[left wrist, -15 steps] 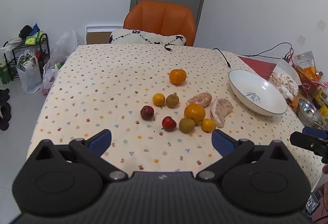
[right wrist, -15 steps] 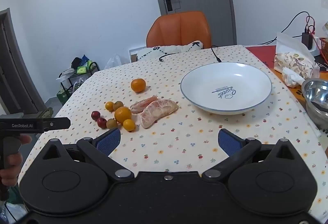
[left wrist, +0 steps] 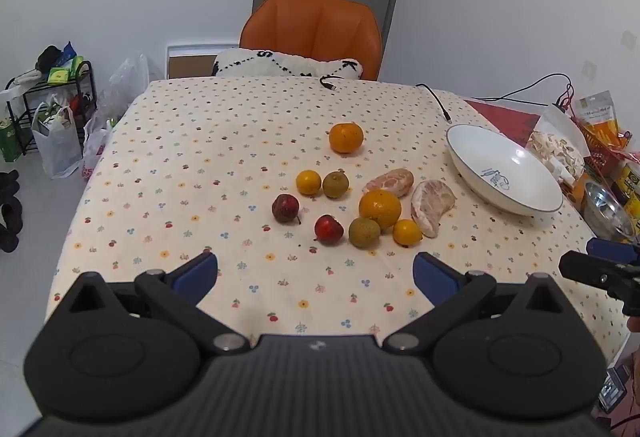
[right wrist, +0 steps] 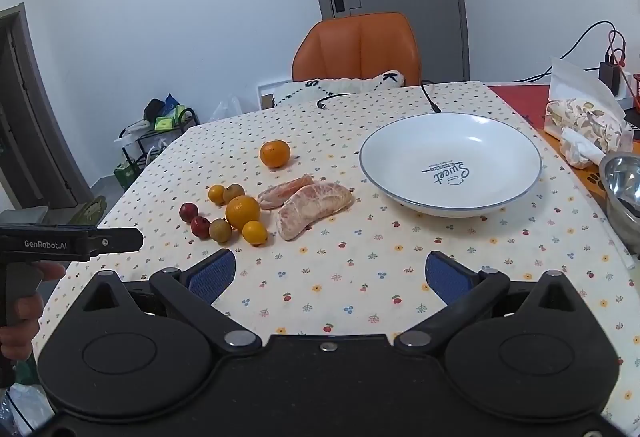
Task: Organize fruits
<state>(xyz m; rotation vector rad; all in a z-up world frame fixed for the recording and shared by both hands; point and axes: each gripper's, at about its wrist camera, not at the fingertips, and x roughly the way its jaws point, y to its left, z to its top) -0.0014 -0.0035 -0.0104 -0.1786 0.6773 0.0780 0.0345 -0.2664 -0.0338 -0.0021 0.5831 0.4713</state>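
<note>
the left hand-held gripper [left wrist: 315,271] hangs over the near part of the desk [left wrist: 200,141] with the flowered cloth, its blue pads spread wide and nothing between them. just ahead of it lie the fruits in a loose group: two dark red round fruits [left wrist: 285,208], two brownish green ones [left wrist: 364,233], small yellow-orange citrus fruits [left wrist: 308,182], a big orange [left wrist: 379,208] and two peeled pomelo pieces [left wrist: 432,205]. one more orange [left wrist: 346,137] sits apart, farther ahead. the right hand-held gripper [right wrist: 331,272] is released too, empty; the white round plate with a blue rim [right wrist: 400,193] lies ahead of it, slightly right, with no fruit in it.
</note>
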